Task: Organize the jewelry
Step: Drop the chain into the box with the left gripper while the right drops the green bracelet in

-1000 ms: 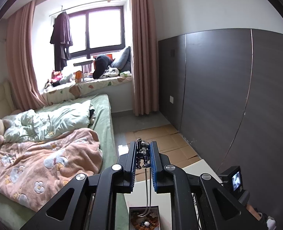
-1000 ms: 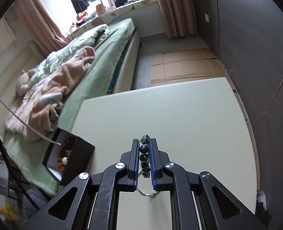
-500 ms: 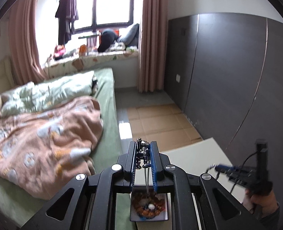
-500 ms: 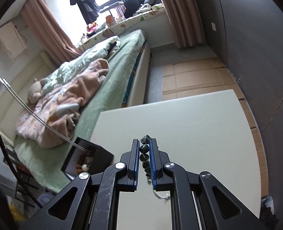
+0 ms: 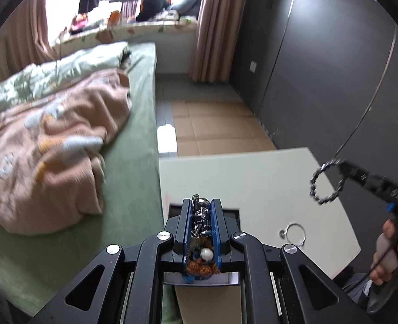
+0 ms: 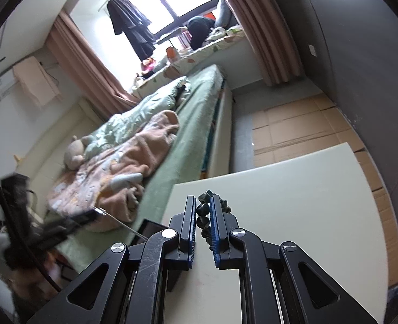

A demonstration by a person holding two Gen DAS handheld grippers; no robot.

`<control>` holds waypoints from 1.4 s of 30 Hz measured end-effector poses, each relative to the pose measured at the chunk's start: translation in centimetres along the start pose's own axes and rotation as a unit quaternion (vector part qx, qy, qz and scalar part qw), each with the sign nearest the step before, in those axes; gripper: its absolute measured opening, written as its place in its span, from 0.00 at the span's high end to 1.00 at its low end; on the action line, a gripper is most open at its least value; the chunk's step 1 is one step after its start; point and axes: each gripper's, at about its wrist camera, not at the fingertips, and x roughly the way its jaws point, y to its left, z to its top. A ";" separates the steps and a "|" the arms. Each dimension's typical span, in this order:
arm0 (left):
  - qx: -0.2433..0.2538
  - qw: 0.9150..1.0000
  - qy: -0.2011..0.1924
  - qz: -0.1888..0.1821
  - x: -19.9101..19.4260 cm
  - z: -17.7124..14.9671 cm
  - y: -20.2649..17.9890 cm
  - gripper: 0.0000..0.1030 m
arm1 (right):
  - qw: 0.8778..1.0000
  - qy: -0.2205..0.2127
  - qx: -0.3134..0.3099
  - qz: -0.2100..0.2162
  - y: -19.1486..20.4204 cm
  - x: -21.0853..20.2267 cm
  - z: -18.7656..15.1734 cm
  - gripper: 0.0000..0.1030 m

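My left gripper (image 5: 202, 202) is shut on a silver chain necklace (image 5: 202, 217) and holds it right over the black jewelry box (image 5: 232, 212), where orange beads and a white pearl (image 5: 206, 255) lie. My right gripper (image 6: 203, 205) is shut on a dark green bead bracelet (image 6: 203, 209) held above the white table (image 6: 293, 202). In the left wrist view the right gripper (image 5: 342, 166) shows at the right with the bracelet (image 5: 324, 185) hanging as a loop. A thin silver ring (image 5: 294, 232) lies on the table (image 5: 239, 172) right of the box.
A bed with a pink blanket (image 5: 50, 140) stands left of the table. Cardboard sheets (image 5: 215, 127) cover the floor beyond it. A dark wall panel (image 5: 320, 67) runs along the right. The box corner (image 6: 151, 229) shows in the right wrist view.
My left gripper has tilted down and come over the box with the necklace. My right gripper has lifted the bracelet off the table and pitched up.
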 end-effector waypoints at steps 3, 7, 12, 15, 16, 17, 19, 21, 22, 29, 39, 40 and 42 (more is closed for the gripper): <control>-0.023 1.000 0.019 0.006 1.6 -0.8 0.7 0.86 | 1.000 0.001 -0.003 0.013 0.7 0.5 -0.1 0.89; -0.053 0.997 0.055 -0.011 3.8 -1.6 1.7 0.85 | 1.000 0.008 -0.012 0.023 1.8 1.2 -0.3 0.89; -0.080 0.992 0.092 -0.031 5.8 -2.7 2.4 0.71 | 0.999 0.019 -0.023 0.036 3.2 2.4 -0.6 0.89; -0.092 0.992 0.077 -0.036 5.1 -2.9 2.9 0.31 | 0.998 0.029 -0.025 0.045 4.0 3.5 -0.9 0.89; -0.097 0.992 0.067 -0.037 4.5 -3.0 3.2 0.30 | 0.998 0.033 -0.024 0.048 4.3 3.8 -0.9 0.89; -0.101 0.992 0.062 -0.037 4.2 -2.9 3.4 0.30 | 0.998 0.036 -0.024 0.052 4.4 4.0 -1.1 0.89; -0.109 0.992 0.056 -0.035 3.4 -3.0 4.0 0.30 | 0.997 0.043 -0.022 0.062 5.0 4.8 -1.3 0.89; -0.114 0.992 0.051 -0.030 2.7 -3.1 4.5 0.30 | 0.996 0.052 -0.022 0.070 5.6 5.5 -1.5 0.89; -0.115 0.992 0.049 -0.027 2.4 -3.2 4.8 0.30 | 0.995 0.056 -0.022 0.075 5.9 5.9 -1.6 0.89; -0.127 0.991 0.036 -0.020 0.7 -3.9 6.5 0.30 | 0.991 0.091 -0.037 0.091 8.4 8.9 -3.0 0.88; -0.132 0.991 0.014 -0.031 -1.1 -4.3 6.9 0.14 | 0.988 0.124 -0.052 0.079 8.5 9.1 -3.7 0.36; -0.131 0.991 0.013 -0.031 -1.2 -4.3 6.7 0.14 | 0.988 0.125 -0.049 0.077 8.2 8.9 -3.6 0.36; -0.128 0.991 0.011 -0.031 -1.3 -4.2 6.3 0.14 | 0.989 0.129 -0.047 0.062 7.1 8.1 -3.4 0.36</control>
